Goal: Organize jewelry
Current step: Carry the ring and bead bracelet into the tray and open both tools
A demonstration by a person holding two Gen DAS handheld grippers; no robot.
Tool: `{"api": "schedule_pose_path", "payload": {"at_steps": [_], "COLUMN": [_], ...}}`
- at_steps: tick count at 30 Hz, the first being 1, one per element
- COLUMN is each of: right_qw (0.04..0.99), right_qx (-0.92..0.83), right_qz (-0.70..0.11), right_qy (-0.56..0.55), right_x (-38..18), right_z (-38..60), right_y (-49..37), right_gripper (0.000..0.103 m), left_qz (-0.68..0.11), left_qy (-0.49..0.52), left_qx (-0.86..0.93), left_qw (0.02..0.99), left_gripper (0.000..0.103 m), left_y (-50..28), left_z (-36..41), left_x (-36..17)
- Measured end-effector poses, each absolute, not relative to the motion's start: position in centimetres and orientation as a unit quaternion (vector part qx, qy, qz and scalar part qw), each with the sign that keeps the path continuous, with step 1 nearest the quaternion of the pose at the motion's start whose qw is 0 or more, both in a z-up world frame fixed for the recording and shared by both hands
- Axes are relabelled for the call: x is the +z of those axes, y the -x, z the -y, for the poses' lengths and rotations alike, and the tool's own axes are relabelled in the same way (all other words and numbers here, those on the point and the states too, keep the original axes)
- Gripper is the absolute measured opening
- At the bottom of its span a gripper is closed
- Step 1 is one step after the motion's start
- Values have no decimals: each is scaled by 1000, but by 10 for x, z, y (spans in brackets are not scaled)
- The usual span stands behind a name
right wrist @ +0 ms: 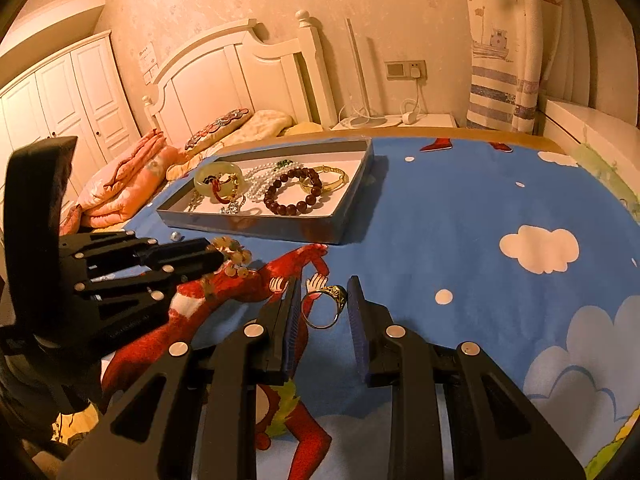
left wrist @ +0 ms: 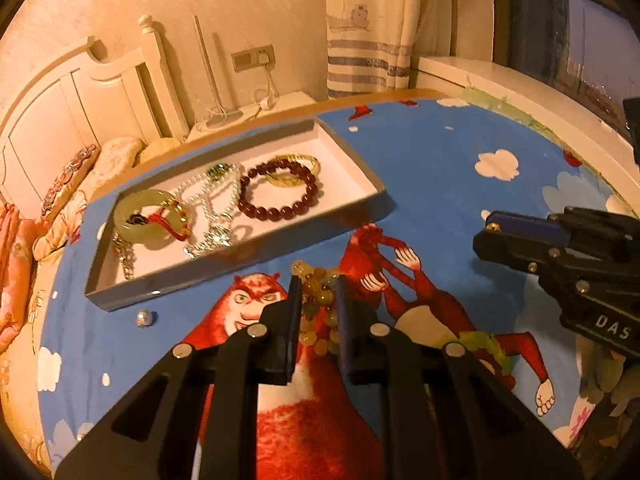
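Your left gripper (left wrist: 318, 292) has its fingers closed on a yellow bead bracelet (left wrist: 316, 308); beads bunch up between the pads and spill out past the tips, low over the blue cartoon sheet (left wrist: 440, 168). From the right wrist view the same bracelet (right wrist: 234, 258) hangs at the tip of the left gripper (right wrist: 208, 258).

Your right gripper (right wrist: 324, 300) is partly open, fingers either side of a gold ring (right wrist: 324, 306). The ring touches the left pad or sits just beside it; can't tell if the right pad makes contact, so not a confirmed clamp. Left wrist view shows the right gripper (left wrist: 486, 232) side-on, gap not readable.

Tray (left wrist: 360, 160) sits beyond both grippers on the sheet, holding a green bangle (left wrist: 154, 220), pearl necklace (left wrist: 216, 196), dark red bead bracelet (left wrist: 280, 190) and gold bangle (left wrist: 298, 162). One loose silver bead (left wrist: 144, 317) lies on the sheet just outside the tray's near edge.
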State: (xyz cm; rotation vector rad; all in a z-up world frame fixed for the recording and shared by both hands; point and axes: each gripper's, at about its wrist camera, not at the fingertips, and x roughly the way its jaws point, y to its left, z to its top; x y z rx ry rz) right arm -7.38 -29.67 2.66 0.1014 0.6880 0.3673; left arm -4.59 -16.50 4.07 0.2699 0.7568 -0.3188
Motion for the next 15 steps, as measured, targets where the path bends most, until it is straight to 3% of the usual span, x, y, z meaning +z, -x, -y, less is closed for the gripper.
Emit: {"api": "schedule_pose_path", "payload": {"at_steps": [15], "right_qw": [922], "right_qx": [197], "right_qz": [-332], "right_qy": [-28], "right_x": [34], "right_z": [276], "right_y": [71], "right_gripper": [25], "left_qz": [-348], "left_qy": [-105], "left_qx": [-138], "left_qw": [921], "left_gripper": [16], "left_y": [50], "left_z": [141], "left_x": [58]}}
